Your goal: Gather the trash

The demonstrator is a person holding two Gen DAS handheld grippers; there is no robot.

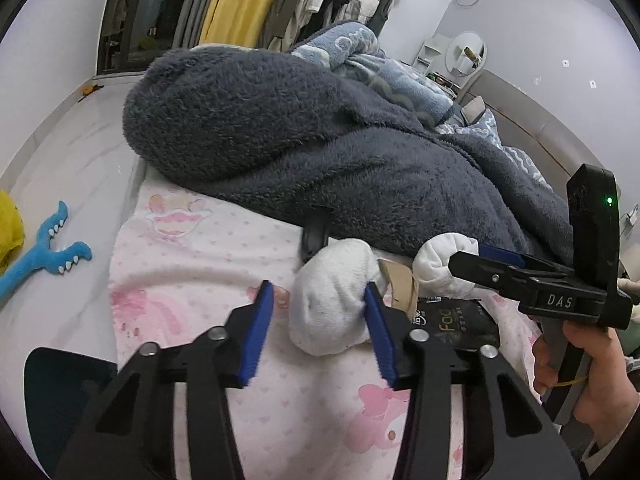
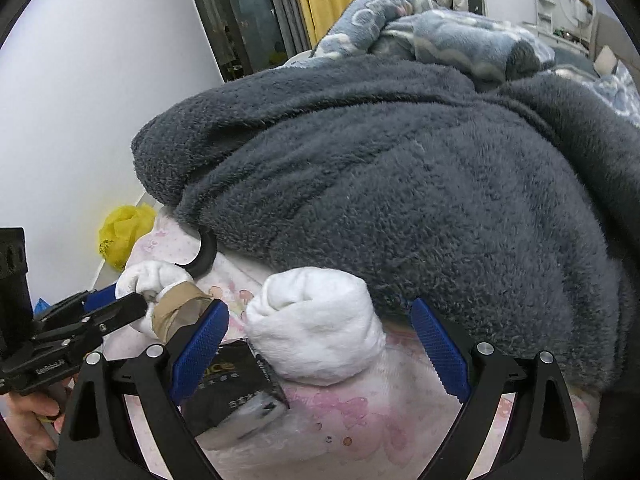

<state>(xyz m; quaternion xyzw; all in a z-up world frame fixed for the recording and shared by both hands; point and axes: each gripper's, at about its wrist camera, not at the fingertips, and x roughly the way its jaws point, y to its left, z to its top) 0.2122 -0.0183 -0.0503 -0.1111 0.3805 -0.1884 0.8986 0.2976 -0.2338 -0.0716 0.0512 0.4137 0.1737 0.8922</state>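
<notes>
On the pink printed bed sheet lie two rolled white socks, a cardboard tube and a black wrapper. My left gripper is open, with the near sock touching its right finger. My right gripper is open around the other sock; it shows from the side in the left wrist view. The black wrapper lies by its left finger. The left gripper shows at the left by the tube.
A large dark grey fleece blanket covers the bed behind the socks, with a blue patterned one beyond. A black curved object pokes out under it. A blue toy and a yellow bag lie on the floor left.
</notes>
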